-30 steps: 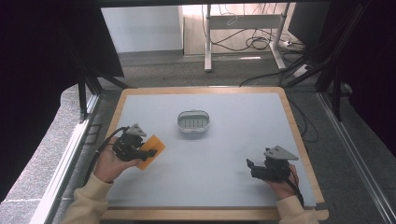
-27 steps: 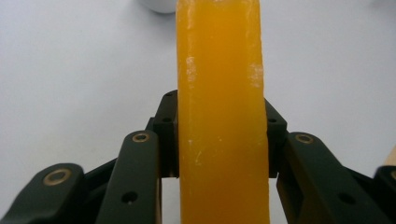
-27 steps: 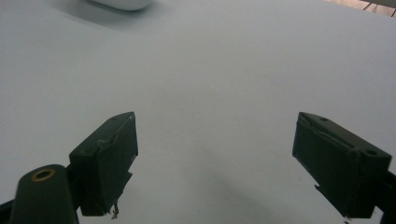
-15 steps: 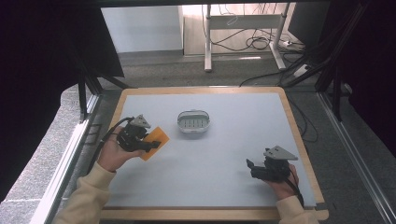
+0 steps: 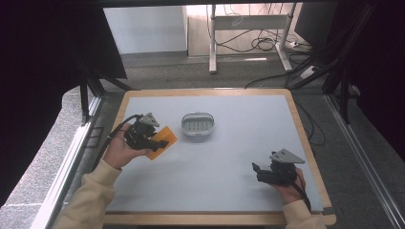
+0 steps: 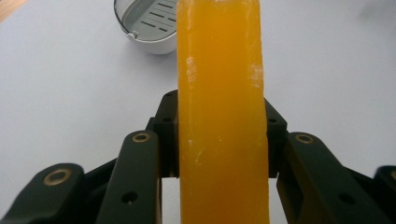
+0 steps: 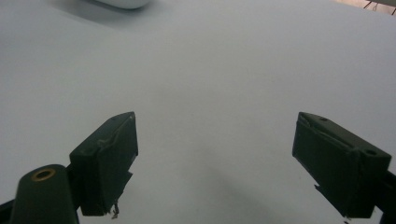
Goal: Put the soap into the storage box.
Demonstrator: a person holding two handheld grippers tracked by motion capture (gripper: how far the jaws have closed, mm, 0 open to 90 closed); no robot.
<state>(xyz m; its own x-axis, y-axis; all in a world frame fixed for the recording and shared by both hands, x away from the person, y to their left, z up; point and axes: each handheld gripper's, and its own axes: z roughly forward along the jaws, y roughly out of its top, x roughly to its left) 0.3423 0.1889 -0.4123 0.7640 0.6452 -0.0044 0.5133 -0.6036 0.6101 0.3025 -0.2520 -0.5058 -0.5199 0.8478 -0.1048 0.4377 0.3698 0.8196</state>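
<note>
The left gripper [image 5: 160, 142] clamps an orange soap bar [image 6: 219, 112] just left of the grey soap dish [image 5: 197, 125]. The left gripper view shows the dish's slotted inside [image 6: 149, 21], with nothing in it. The right gripper [image 5: 258, 171], jaws wide apart, stays well right of the dish.

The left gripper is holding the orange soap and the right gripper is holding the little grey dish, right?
Not quite. The right gripper holds nothing: the right gripper view shows its jaws wide apart over the bare table. The little grey dish sits by itself on the table. The left gripper does hold the orange soap.
</note>
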